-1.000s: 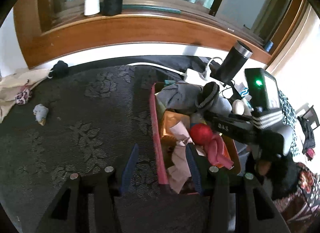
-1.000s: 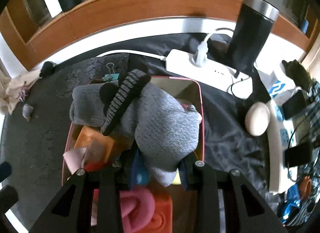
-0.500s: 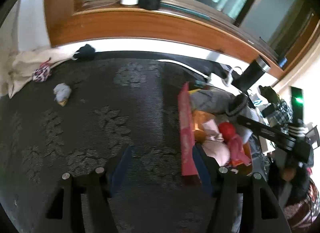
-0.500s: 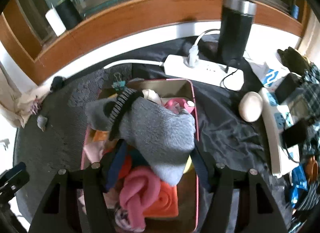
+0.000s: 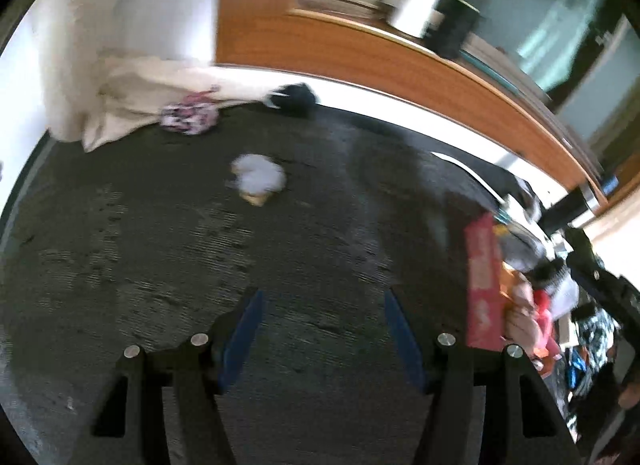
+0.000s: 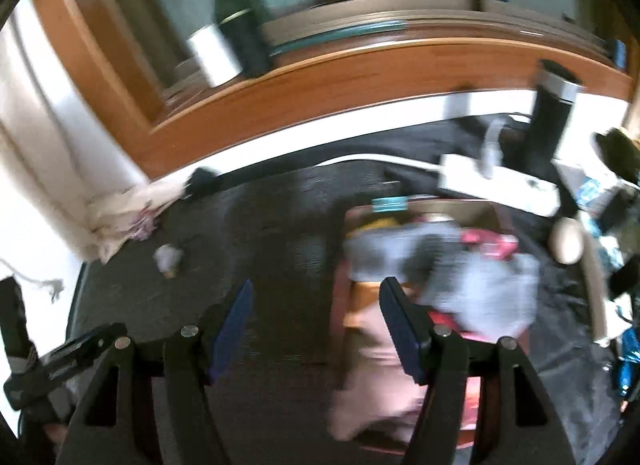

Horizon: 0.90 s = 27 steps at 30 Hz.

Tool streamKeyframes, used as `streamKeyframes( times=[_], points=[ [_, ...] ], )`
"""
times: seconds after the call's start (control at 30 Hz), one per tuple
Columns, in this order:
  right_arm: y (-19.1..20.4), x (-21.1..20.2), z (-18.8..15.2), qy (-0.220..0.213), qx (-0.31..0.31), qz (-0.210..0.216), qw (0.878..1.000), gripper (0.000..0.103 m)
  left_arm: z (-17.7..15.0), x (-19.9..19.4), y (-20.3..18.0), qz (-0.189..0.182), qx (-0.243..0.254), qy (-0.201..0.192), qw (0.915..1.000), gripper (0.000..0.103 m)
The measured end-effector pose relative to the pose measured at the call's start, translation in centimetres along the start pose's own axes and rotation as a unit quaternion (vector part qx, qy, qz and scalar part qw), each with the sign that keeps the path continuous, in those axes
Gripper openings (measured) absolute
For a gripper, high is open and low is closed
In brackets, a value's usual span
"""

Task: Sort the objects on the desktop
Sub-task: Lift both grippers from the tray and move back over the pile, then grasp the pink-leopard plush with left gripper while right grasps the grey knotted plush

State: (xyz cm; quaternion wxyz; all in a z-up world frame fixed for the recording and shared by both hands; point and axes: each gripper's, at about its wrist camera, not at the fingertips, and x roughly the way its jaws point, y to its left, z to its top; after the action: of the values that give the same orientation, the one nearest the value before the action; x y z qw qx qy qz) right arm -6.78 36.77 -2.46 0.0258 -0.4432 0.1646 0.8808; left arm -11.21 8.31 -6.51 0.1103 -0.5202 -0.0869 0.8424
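Note:
My left gripper is open and empty over the dark patterned mat. A small grey-white item lies on the mat ahead of it, slightly left. The pink box full of soft items stands at the right. My right gripper is open and empty, hanging over the box's left edge. A grey sock lies on top of the box contents, right of its fingers. The small grey-white item shows far left. Both views are blurred.
A floral fabric item, a black item and a cream cloth lie at the mat's far edge. A white power strip, black tumbler and egg-shaped object stand beyond the box.
Both grippers swung left, away from the box. The right gripper rose off the grey sock, which stays in the box. The small grey-white item now sits nearer the left gripper.

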Motion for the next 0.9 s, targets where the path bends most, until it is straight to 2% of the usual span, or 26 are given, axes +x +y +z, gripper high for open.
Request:
streamKeyframes(
  times=[0.2,0.4,0.63,0.9],
  points=[
    [7.2,5.0,-0.6,0.043,-0.046,0.022,0.998,0.070,2.3,0.8,6.8,0.030,-0.039,-0.010,0.9987,0.065],
    [12.8,9.7,-0.3,0.076,-0.077,0.030,0.994,0.070,5.5,2.3,11.4,0.045,-0.056,-0.020,0.9972,0.065],
    [15.4,13.0,-0.2,0.098,-0.085,0.031,0.991,0.070,9.6,5.8,13.0,0.068,-0.050,-0.021,0.9962,0.065],
    [15.0,15.9,-0.2,0.127,-0.072,0.026,0.989,0.070,13.9,11.1,13.9,0.090,-0.040,-0.025,0.9949,0.065]
  ],
)
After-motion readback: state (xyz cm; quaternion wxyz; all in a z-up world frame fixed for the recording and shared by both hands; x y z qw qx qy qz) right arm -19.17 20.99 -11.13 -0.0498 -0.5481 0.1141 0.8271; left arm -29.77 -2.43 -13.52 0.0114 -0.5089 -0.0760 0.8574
